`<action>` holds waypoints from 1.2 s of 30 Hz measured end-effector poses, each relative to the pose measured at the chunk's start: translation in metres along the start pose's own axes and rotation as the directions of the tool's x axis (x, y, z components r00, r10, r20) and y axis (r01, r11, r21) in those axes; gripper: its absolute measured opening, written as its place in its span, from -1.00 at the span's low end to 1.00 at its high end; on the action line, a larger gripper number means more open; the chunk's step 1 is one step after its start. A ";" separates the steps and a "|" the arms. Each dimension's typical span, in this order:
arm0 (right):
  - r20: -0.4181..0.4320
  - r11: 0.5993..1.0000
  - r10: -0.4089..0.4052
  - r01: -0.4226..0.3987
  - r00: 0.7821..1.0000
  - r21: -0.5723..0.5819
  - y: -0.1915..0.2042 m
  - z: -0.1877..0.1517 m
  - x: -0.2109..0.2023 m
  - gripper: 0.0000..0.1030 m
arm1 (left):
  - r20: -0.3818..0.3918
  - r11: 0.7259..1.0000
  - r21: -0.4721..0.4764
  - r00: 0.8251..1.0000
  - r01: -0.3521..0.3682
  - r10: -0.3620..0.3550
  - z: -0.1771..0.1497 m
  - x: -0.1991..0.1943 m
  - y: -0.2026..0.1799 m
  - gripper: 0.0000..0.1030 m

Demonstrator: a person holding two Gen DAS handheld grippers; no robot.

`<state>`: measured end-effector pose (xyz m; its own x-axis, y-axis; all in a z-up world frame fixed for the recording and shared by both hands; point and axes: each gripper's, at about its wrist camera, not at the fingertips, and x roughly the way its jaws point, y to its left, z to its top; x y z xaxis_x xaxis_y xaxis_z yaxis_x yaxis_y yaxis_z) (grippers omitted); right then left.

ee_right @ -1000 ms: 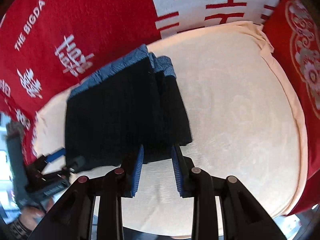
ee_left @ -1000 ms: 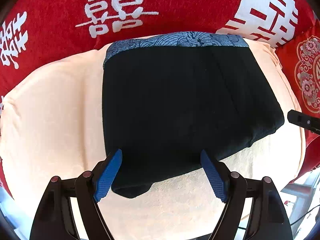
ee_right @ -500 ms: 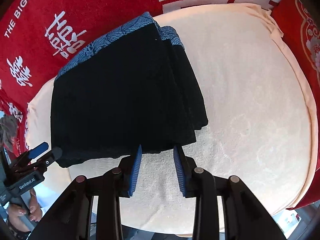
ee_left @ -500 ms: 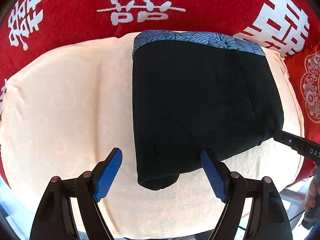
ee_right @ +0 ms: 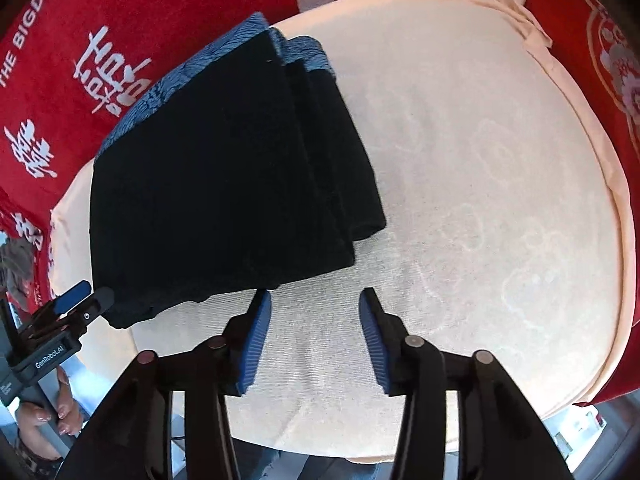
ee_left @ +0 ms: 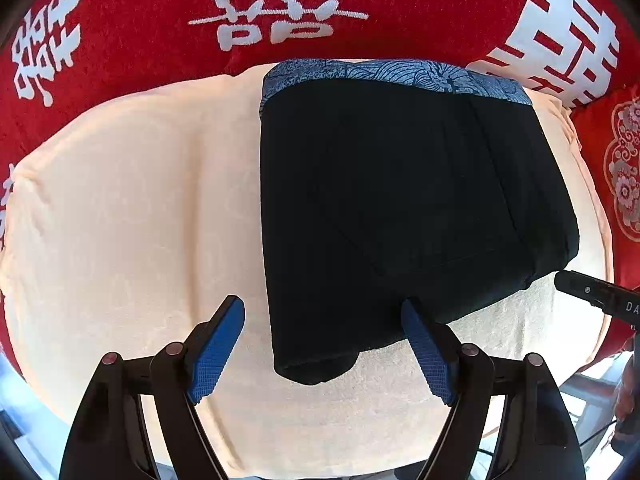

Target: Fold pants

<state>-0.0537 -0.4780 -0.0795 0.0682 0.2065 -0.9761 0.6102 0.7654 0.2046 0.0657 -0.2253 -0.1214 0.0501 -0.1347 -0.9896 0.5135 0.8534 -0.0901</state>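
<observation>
Black pants (ee_left: 400, 208) with a blue patterned waistband lie folded into a compact stack on a cream towel (ee_left: 132, 220). My left gripper (ee_left: 324, 344) hangs open above the stack's near left corner, with nothing pressed between its blue pads. In the right wrist view the same pants (ee_right: 224, 184) lie at the left, waistband at the far end. My right gripper (ee_right: 314, 332) is over bare towel (ee_right: 480, 200) just off the stack's near right corner; its jaws are opening and nothing is between them. The left gripper (ee_right: 86, 298) shows at that view's left edge.
A red blanket with white characters (ee_left: 280, 4) surrounds the towel at the back and sides. Another red cloth with a pale floral medallion (ee_right: 616, 60) lies at the right. A person's hand (ee_right: 48, 416) holds the left tool. The towel's near edge drops off towards the floor.
The right gripper's jaws have spread wider and it has sunk closer to the towel. In the left wrist view the pants have shifted rightward.
</observation>
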 end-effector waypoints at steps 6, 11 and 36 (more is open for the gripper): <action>-0.022 0.998 0.046 -0.045 0.999 0.039 -0.015 0.005 -0.001 0.15 | 0.035 0.998 -0.064 0.999 0.030 -0.027 0.019 -0.007 0.016 0.58; -0.016 0.988 0.140 -0.139 0.990 0.066 -0.030 0.016 -0.004 0.18 | 0.032 0.992 -0.123 0.999 0.040 -0.037 0.038 0.001 0.035 0.58; -0.162 0.882 0.437 -0.457 0.885 -0.117 -0.053 0.111 0.045 0.54 | -0.023 0.928 -0.111 0.932 0.357 -0.361 0.083 0.060 0.056 0.81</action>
<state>0.0052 -0.5768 -0.1424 0.1993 0.6154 -0.7626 0.4150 0.6519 0.6346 0.1680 -0.2275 -0.1764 -0.1581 -0.4224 -0.8925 0.3994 0.7993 -0.4490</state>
